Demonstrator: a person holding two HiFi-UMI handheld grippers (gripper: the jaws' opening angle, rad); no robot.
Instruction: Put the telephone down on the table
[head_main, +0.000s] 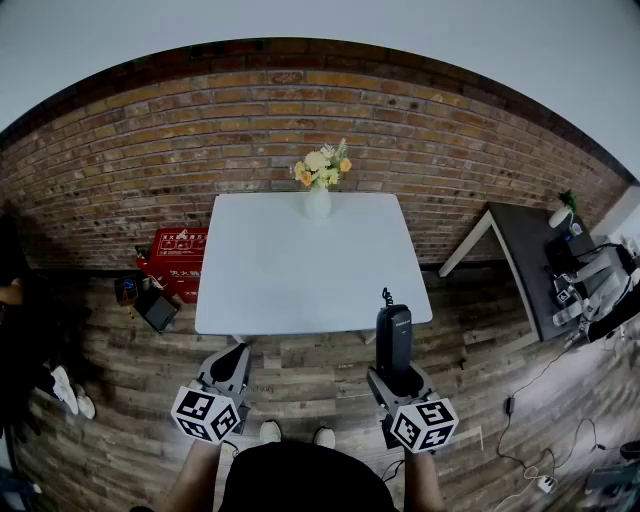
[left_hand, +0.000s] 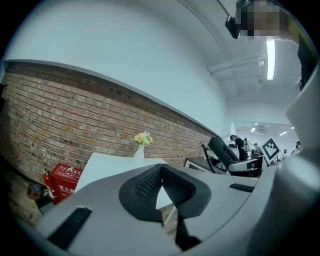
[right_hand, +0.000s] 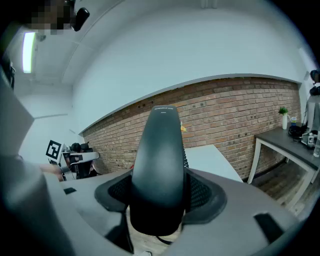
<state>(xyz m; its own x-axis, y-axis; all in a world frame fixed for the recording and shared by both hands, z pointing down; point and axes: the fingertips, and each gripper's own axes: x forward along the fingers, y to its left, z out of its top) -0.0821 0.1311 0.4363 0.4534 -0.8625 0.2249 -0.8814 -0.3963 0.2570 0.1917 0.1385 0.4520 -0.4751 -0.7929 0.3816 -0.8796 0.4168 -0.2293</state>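
Right gripper (right_hand: 160, 192) clamps the upright telephone (right_hand: 161, 150), which head view alone places by the counter's (head_main: 300, 262) near right corner; left gripper (left_hand: 160, 171), closed empty, tilts slightly down.

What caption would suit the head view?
Facing a white table with a flower vase: telephone held in the right gripper, left gripper shut and empty.

In the head view the white table (head_main: 300, 270) offers open room over nearly all its top, reachable from the near edge at 6 o'clock. A vase of flowers (head_main: 318, 195) stands at its 12 o'clock edge, against the brick wall (head_main: 200, 130). A red box (head_main: 178, 255) sits on the floor at 9 o'clock, and a dark desk (head_main: 530, 260) at 3 o'clock stands apart.
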